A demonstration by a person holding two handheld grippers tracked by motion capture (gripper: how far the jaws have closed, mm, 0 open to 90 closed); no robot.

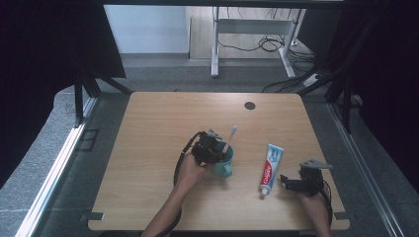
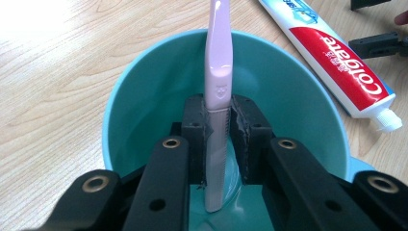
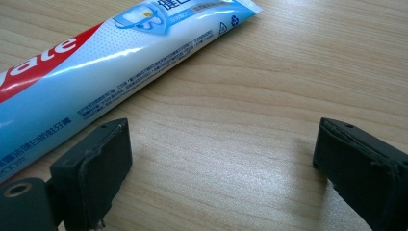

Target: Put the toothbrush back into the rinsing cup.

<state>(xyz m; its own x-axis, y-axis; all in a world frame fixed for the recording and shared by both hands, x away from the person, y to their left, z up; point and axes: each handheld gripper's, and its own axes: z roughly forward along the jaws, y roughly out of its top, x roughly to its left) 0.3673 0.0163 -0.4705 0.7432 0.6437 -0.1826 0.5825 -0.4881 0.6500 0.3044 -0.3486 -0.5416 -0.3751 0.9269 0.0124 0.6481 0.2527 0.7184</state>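
Left gripper (image 2: 220,139) clamped on pink toothbrush (image 2: 217,72) inside teal cup (image 2: 144,96); right gripper (image 3: 221,159) jaws wide apart, beside toothpaste tube (image 3: 110,72)

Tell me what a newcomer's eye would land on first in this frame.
The pale pink plastic toothbrush standing in the round teal plastic cup mid-table, with the left tongs around its handle. Then the red, white and blue toothpaste tube lying flat to the cup's right, beside the open right tongs on the light wooden table.
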